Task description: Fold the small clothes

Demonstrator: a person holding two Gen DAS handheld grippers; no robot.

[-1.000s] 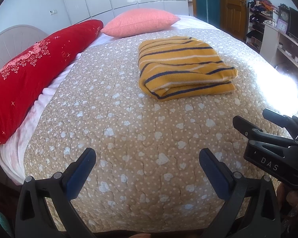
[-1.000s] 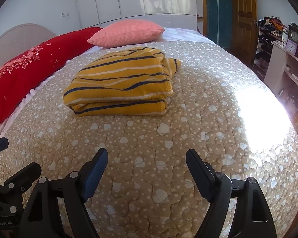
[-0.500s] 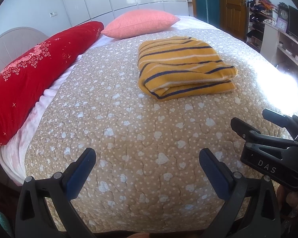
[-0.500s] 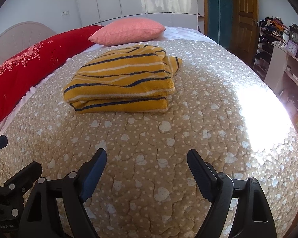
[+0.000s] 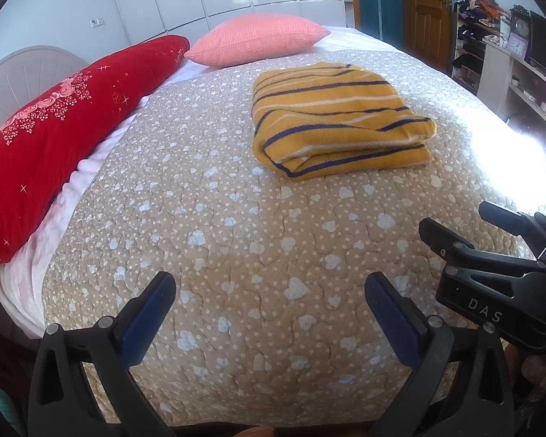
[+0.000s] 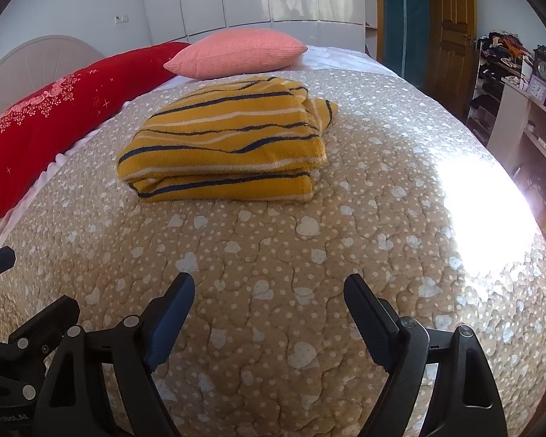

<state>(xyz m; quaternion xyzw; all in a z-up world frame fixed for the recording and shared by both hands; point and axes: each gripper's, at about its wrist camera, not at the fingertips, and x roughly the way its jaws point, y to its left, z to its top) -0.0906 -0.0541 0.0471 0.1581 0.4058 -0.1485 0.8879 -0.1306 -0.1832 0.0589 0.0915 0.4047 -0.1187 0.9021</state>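
A yellow garment with dark blue and white stripes (image 5: 338, 120) lies folded in a thick rectangle on the beige quilt (image 5: 236, 240), past the middle of the bed. It also shows in the right wrist view (image 6: 225, 145). My left gripper (image 5: 271, 293) is open and empty, low over the near part of the quilt, well short of the garment. My right gripper (image 6: 269, 293) is open and empty, also near the bed's front edge. The right gripper's body shows at the right of the left wrist view (image 5: 498, 276).
A long red pillow (image 5: 62, 127) lies along the bed's left side, and a pink pillow (image 5: 254, 38) lies at the far end. A shelf unit with clocks (image 5: 506, 54) stands at the right. A bright sun patch (image 6: 484, 211) covers the quilt's right part.
Both grippers have drifted slightly back and down; the garment sits a touch farther away in both views. Nothing was taken hold of or let go.
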